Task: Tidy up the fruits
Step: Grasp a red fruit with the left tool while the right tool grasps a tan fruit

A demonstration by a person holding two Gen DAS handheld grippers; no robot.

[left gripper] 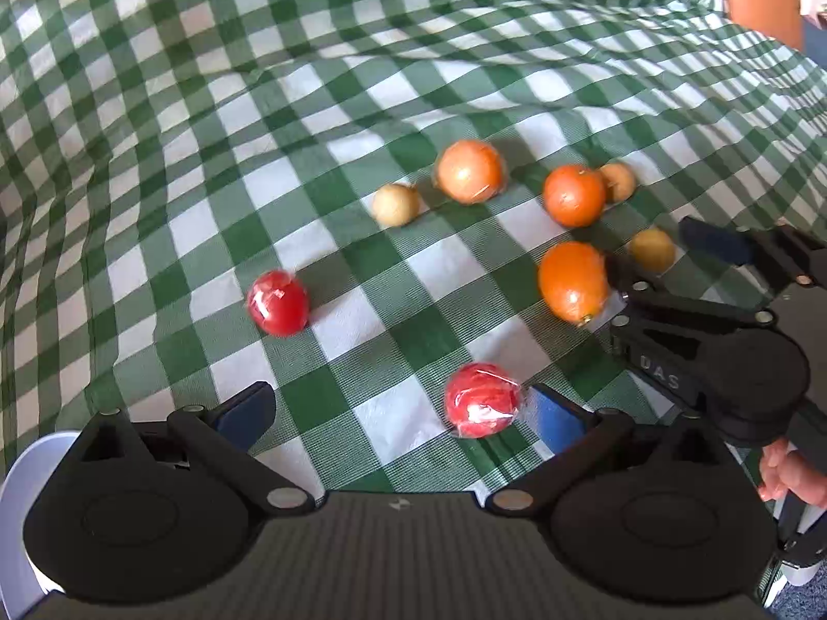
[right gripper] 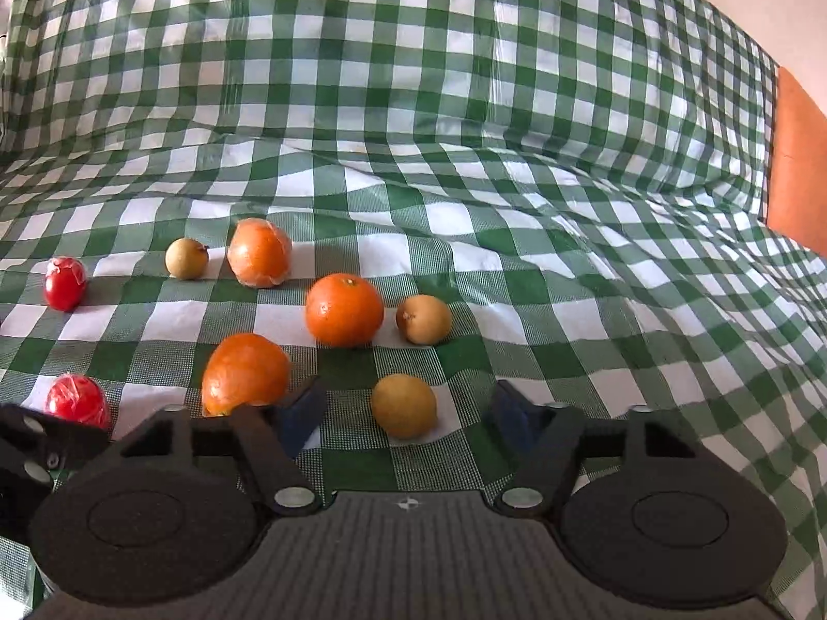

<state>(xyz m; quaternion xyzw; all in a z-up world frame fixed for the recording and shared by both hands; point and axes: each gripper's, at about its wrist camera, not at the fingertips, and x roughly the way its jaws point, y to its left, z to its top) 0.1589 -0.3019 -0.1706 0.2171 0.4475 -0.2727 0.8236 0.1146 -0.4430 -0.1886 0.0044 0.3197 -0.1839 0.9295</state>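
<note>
Fruits lie on a green checked cloth [left gripper: 362, 103]. My left gripper [left gripper: 408, 411] is open, with a wrapped red fruit [left gripper: 483, 399] just inside its right finger. Another red fruit [left gripper: 278, 302] lies further left. My right gripper [right gripper: 408, 416] is open around a small yellow-brown fruit [right gripper: 404, 405]; it also shows in the left wrist view [left gripper: 667, 258]. An orange [right gripper: 245, 372] touches its left finger. A second orange [right gripper: 343, 310], a wrapped orange [right gripper: 259, 253] and two more brown fruits [right gripper: 424, 319] [right gripper: 186, 258] lie beyond.
The cloth [right gripper: 517, 103] rises in folds behind the fruits. An orange panel [right gripper: 796, 181] stands at the right edge. A white rim [left gripper: 20, 491] shows at the lower left of the left wrist view.
</note>
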